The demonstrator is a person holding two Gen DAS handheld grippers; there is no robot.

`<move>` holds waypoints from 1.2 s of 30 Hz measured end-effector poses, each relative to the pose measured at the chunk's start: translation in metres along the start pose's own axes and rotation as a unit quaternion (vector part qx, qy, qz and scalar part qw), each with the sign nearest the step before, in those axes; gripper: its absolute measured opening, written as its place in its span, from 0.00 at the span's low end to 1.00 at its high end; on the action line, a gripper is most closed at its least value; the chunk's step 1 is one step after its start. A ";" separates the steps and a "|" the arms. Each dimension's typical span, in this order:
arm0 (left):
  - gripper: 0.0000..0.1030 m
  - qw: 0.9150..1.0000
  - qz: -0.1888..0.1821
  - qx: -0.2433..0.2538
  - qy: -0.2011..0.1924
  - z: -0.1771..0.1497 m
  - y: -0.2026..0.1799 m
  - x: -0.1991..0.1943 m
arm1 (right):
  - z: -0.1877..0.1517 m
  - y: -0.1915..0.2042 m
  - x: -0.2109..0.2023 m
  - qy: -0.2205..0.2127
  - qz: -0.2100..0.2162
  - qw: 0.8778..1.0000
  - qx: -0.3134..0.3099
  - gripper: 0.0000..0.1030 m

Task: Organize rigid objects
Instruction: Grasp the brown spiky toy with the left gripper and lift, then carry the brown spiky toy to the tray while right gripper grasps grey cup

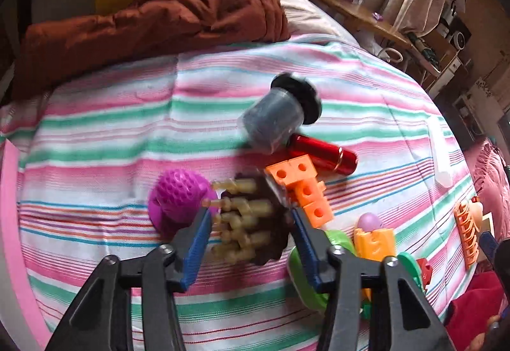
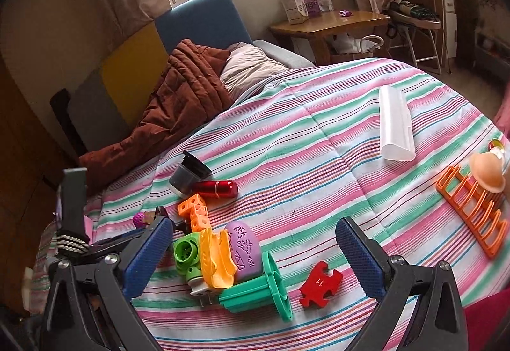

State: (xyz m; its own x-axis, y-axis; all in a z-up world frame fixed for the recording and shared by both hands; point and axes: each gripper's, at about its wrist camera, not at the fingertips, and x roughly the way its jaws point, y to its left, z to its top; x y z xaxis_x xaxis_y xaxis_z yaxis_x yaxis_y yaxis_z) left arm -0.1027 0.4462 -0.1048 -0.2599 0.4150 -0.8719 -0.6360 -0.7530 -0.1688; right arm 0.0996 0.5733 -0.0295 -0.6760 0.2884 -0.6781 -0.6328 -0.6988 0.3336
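On the striped bed (image 1: 127,134), we are bracketing a dark brown bristled toy (image 1: 251,220) with the left hand-held gripper (image 1: 250,217), jaws apart, not pressing. A dark jar (image 1: 274,121) is lying tipped, contents unclear. The right hand-held gripper (image 2: 251,242) is hovering unclenched above the toy pile.

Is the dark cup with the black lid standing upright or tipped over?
Tipped over. The cup lies on its side on the striped bedspread, lid end pointing away from the red tube beside it.
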 end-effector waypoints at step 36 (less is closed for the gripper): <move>0.44 0.992 -0.033 -0.074 -0.098 -0.101 0.180 -0.167 | 0.046 0.152 0.209 0.193 -0.035 0.933 -0.302 1.00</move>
State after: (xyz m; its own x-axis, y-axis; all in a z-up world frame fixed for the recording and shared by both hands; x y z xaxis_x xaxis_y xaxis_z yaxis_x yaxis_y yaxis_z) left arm -0.1000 0.1900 -0.0360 -0.3664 0.5455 -0.7538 -0.5470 -0.7816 -0.2997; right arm -0.1557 0.5572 -0.0905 -0.3815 0.1717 -0.9083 -0.2630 -0.9622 -0.0714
